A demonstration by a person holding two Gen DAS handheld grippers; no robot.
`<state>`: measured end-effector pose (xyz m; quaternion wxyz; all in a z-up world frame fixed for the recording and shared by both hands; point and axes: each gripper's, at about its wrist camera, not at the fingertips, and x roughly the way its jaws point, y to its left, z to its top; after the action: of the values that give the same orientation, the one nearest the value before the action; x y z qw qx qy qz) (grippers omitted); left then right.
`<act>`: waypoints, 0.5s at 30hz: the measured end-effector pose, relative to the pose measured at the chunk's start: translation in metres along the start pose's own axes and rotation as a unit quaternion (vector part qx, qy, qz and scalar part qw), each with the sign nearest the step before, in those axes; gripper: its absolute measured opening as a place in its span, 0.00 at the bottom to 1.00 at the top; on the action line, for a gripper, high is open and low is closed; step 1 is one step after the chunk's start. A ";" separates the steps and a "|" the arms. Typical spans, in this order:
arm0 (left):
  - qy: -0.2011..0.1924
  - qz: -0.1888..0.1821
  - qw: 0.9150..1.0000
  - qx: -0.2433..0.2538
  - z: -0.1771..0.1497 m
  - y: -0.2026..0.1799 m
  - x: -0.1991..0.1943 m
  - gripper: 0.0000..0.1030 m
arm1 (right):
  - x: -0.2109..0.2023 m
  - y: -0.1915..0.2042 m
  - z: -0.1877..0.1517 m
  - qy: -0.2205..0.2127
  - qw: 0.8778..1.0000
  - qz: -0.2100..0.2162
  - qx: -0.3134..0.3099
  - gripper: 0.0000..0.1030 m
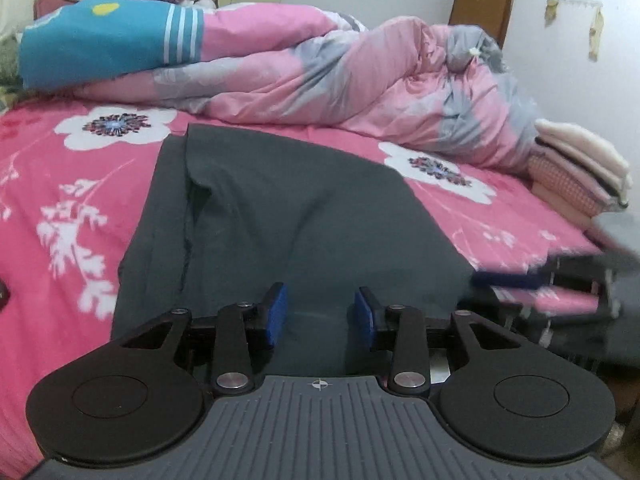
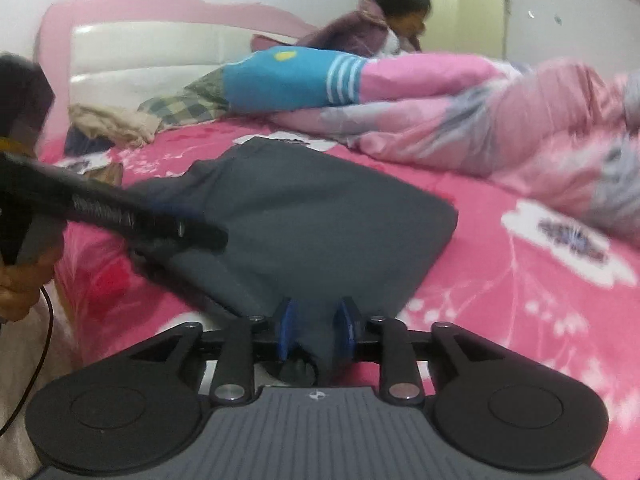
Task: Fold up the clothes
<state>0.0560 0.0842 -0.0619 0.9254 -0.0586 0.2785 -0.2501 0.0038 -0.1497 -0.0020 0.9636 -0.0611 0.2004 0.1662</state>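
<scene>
- the left gripper (image 1: 320, 314) has its blue-padded fingers (image 1: 276, 316) spread apart with nothing between them; dark grey cloth lies under and ahead of the gap
- the dark grey garment (image 1: 288, 216) stretches away from the left fingertips across the pink floral bedsheet (image 1: 64, 216); a long fold or seam runs along it just left of the left finger
- the right gripper (image 2: 316, 330) has its fingers drawn close on a bunched edge of the same dark grey garment (image 2: 320, 224); the cloth is pinched between the blue pads (image 2: 289, 326) and rises from them in a taut ridge, so that part is lifted off the sheet
- in the right wrist view the other gripper reaches in from the left of the fingers, low over the garment's left side; it is blurred there, and a hand (image 2: 22, 284) holds its grip at the left edge
- beyond the garment, further ahead of both pairs of fingers, a crumpled pink and grey quilt (image 1: 360, 88) lies across the bed; a blue striped cloth (image 1: 112, 40) sits on it towards the left
- ahead and far right of the left fingers, a stack of folded clothes (image 1: 580, 168) rests near the bed's edge
- a person (image 2: 384, 20) in a purple top is behind the quilt, by the headboard (image 2: 140, 56)
</scene>
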 end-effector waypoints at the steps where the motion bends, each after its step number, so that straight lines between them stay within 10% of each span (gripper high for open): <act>1: -0.002 -0.008 1.000 -0.008 0.000 0.003 -0.002 0.39 | 0.004 0.000 0.000 0.000 1.000 -0.002 -0.001 0.36; 7: -0.015 -0.024 0.999 -0.047 0.000 0.014 -0.008 0.39 | 0.042 -0.030 0.023 -0.019 0.999 -0.013 0.037 0.42; 12: -0.056 0.005 0.996 -0.070 0.003 0.027 -0.021 0.39 | 0.115 -0.064 -0.009 0.096 0.988 -0.007 0.122 0.40; 15: -0.070 0.008 0.993 -0.093 0.003 0.038 -0.028 0.39 | 0.105 -0.067 0.004 0.070 0.989 0.003 0.131 0.40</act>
<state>0.0539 0.1306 -0.0554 0.9352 -0.1593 0.2354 -0.2111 0.1194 -0.1808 -0.0376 0.9462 0.0546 0.2880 0.1372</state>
